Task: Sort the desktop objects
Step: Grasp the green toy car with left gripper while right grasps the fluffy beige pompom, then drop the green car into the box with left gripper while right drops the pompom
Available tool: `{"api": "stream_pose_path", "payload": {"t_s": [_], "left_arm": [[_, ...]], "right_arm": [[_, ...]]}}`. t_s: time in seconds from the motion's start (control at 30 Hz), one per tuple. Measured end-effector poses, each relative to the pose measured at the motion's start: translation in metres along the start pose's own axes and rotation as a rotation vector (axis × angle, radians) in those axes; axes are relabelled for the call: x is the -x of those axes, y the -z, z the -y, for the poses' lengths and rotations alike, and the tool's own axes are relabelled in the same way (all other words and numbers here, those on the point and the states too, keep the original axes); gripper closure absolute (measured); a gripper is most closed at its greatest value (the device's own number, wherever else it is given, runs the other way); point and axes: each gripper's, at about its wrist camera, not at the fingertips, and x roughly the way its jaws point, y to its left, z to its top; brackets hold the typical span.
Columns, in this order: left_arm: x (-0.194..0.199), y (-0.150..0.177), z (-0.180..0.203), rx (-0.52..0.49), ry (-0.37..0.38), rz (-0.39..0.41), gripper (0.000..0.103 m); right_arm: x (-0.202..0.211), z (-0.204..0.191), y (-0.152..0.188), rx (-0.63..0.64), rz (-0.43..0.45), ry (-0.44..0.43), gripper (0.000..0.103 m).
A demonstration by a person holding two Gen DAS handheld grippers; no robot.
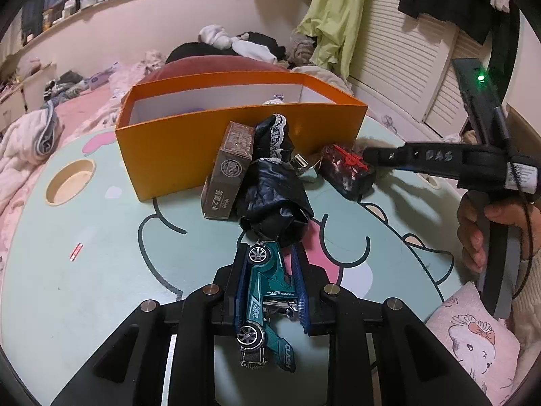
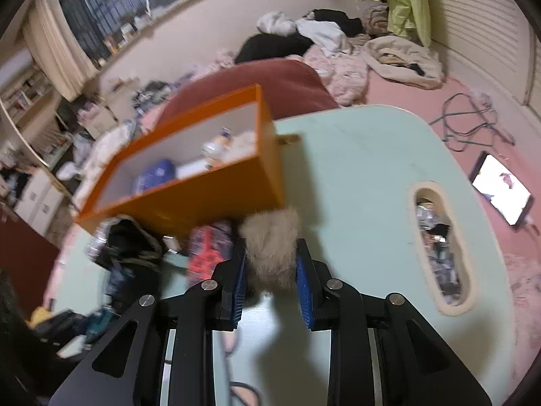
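Observation:
My left gripper is shut on a teal toy car, held above the mint table. Ahead lie a black cloth bundle, a brown card box, a metal clip and a dark pouch with red markings, all in front of the orange box. My right gripper is shut on a beige fur pompom just right of the pouch, near the orange box. The right gripper also shows in the left wrist view.
The orange box holds a blue packet and a small figure. The table has a round cup hole at left and an oval handle slot at right. A lit tablet lies on the pink bed. A pink cushion sits at right.

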Motion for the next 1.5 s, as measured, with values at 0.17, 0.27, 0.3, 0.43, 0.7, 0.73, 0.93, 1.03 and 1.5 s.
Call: {"api": "stream_pose_path", "payload": {"t_s": [0.17, 0.27, 0.3, 0.43, 0.7, 0.73, 0.93, 1.03, 1.5], "left_arm": [[0.000, 0.000, 0.001, 0.001, 0.001, 0.000, 0.080], [0.000, 0.000, 0.000, 0.000, 0.000, 0.000, 0.080], [0.000, 0.000, 0.000, 0.001, 0.001, 0.000, 0.080], [0.001, 0.001, -0.002, 0.017, 0.013, 0.008, 0.080], [0.028, -0.013, -0.020, 0.090, 0.012, 0.107, 0.080], [0.030, -0.018, -0.022, 0.089, 0.012, 0.119, 0.080], [0.036, -0.082, -0.033, 0.071, 0.028, 0.240, 0.080], [0.022, -0.123, -0.043, 0.070, 0.006, 0.281, 0.080], [-0.051, -0.113, -0.053, 0.052, -0.138, 0.152, 0.027]], "right_arm": [[-0.013, -0.012, -0.005, 0.075, -0.046, 0.074, 0.073], [-0.021, -0.024, -0.008, 0.141, -0.056, 0.127, 0.071], [-0.023, -0.026, -0.009, 0.153, -0.057, 0.132, 0.071], [-0.019, -0.020, -0.008, 0.130, -0.045, 0.090, 0.079], [0.026, -0.020, 0.001, 0.121, 0.117, 0.021, 0.079], [0.033, -0.026, -0.001, 0.135, 0.139, -0.003, 0.079], [0.032, -0.064, -0.037, 0.213, 0.195, -0.100, 0.079], [0.015, -0.077, -0.060, 0.228, 0.205, -0.105, 0.079], [-0.044, -0.082, -0.056, 0.307, 0.083, 0.087, 0.047]]}}
